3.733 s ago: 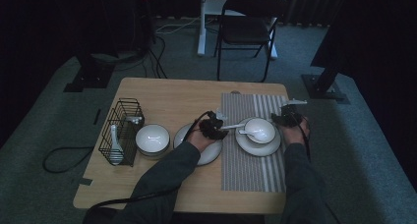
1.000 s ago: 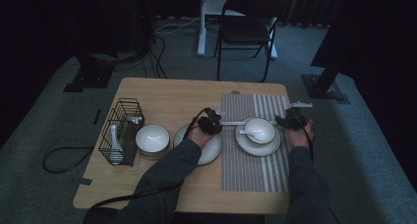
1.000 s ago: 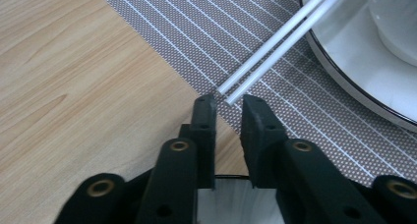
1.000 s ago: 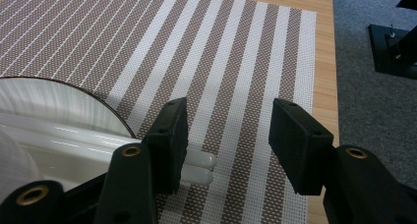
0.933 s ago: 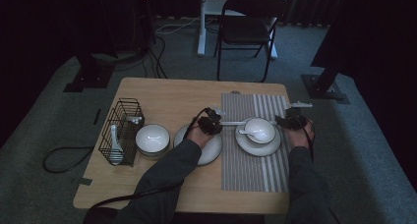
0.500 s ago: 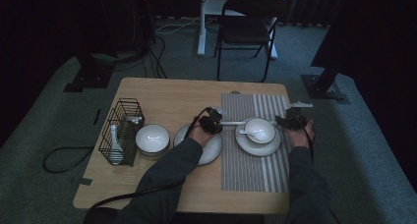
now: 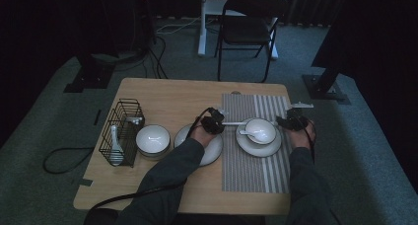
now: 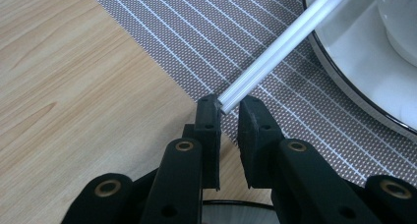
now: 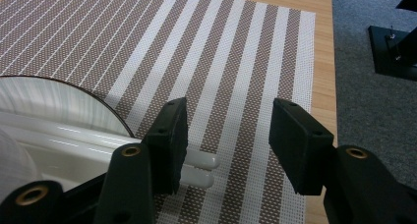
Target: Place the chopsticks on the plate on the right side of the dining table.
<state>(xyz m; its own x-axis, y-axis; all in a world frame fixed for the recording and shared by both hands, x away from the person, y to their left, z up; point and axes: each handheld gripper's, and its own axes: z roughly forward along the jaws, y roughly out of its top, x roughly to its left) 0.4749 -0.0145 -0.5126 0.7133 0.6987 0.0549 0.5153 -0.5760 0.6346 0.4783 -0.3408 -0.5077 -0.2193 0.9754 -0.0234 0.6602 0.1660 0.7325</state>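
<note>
A white chopstick runs from the black-rimmed plate out over the striped placemat. Its near end sits pinched between the tips of my left gripper, whose jaws have just been closing on it. From above, the left gripper is left of the plate, which carries a white bowl and a spoon. My right gripper is open over the placemat. Two chopstick ends poke out from behind its left jaw. In the high view the right gripper is at the plate's right.
An empty plate lies under the left forearm, and a second white bowl stands left of it. A wire basket with a spoon in it is at the table's left. The table's right edge is close to the right gripper.
</note>
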